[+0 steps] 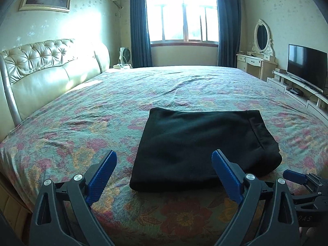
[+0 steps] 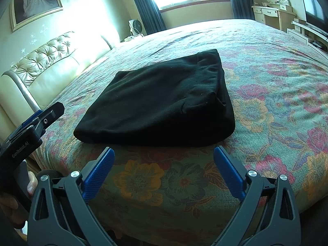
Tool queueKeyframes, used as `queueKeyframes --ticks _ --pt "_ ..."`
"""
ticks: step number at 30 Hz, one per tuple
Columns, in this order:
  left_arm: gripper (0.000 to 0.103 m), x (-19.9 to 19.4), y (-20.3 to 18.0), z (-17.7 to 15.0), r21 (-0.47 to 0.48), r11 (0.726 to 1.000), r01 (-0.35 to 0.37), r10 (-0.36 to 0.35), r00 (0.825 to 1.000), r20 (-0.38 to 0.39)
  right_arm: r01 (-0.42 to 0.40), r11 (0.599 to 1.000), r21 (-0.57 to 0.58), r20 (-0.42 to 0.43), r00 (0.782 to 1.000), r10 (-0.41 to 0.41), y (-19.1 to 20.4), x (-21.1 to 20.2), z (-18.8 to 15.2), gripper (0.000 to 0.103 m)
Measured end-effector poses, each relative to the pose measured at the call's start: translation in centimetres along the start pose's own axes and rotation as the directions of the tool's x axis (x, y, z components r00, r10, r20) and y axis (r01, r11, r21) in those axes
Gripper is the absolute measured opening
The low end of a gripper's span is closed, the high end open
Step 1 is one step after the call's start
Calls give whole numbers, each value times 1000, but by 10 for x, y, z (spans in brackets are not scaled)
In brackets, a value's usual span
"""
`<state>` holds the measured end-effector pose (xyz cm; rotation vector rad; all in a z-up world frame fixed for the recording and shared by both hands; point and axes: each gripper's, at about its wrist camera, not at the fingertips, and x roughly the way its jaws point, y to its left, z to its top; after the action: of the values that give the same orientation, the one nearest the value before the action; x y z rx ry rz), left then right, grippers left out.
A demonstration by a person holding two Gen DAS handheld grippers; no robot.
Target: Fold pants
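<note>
Blue ribbed pads line our two grippers, and both sit low over the near edge of the bed. Our left gripper (image 1: 164, 173) has its fingers spread wide with nothing between them; the right-hand pad (image 1: 225, 177) shows in front of the near edge of the pants, though we cannot tell whether it touches the cloth. Our right gripper (image 2: 164, 169) is likewise spread wide and holds nothing, its tips just short of the garment, over the flowered bedspread (image 2: 276, 86).

Just beyond the fingers lie the black pants (image 1: 196, 145), folded into a compact, roughly rectangular bundle and resting flat on the bedspread near the front of the bed. From the right wrist view the layers show at the bundle's right side, where a seam and a fold stack up. In the left wrist view our right gripper shows at the lower right corner, beside the bundle.

Farther off, a cream tufted headboard (image 1: 41, 67) runs along the left. A television (image 1: 305, 67) stands on a low white unit at the right, next to a dressing table with an oval mirror (image 1: 262, 35). At the far wall, dark blue curtains (image 1: 139, 26) frame a bright window (image 1: 182, 14).
</note>
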<state>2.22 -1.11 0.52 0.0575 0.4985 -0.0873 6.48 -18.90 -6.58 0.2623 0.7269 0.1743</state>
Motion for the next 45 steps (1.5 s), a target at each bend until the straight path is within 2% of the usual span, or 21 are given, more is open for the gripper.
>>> queueKeyframes --ticks 6,14,19,27,34,45 --pt "93 4 4 -2 -25 1000 2 -3 1000 -21 -2 1000 -2 -5 1000 2 1 1 -2 97" --pt "93 2 -3 -4 6 1000 -12 12 1000 -23 -2 1000 -3 -12 1000 2 2 3 -4 97" --pt "93 4 -6 -7 26 1000 -7 8 999 -31 1 1000 4 -12 1000 -1 0 3 -3 97" --pt "93 4 -4 -10 0 1000 15 -15 999 -51 -1 1000 5 -13 1000 1 -1 3 -3 97" --pt "93 11 -2 -13 -13 999 42 -43 994 -104 0 1000 8 -16 1000 0 -2 4 -3 97" --pt "93 16 4 -17 -40 999 20 -26 989 -147 -3 1000 13 -29 1000 4 -1 8 -5 97"
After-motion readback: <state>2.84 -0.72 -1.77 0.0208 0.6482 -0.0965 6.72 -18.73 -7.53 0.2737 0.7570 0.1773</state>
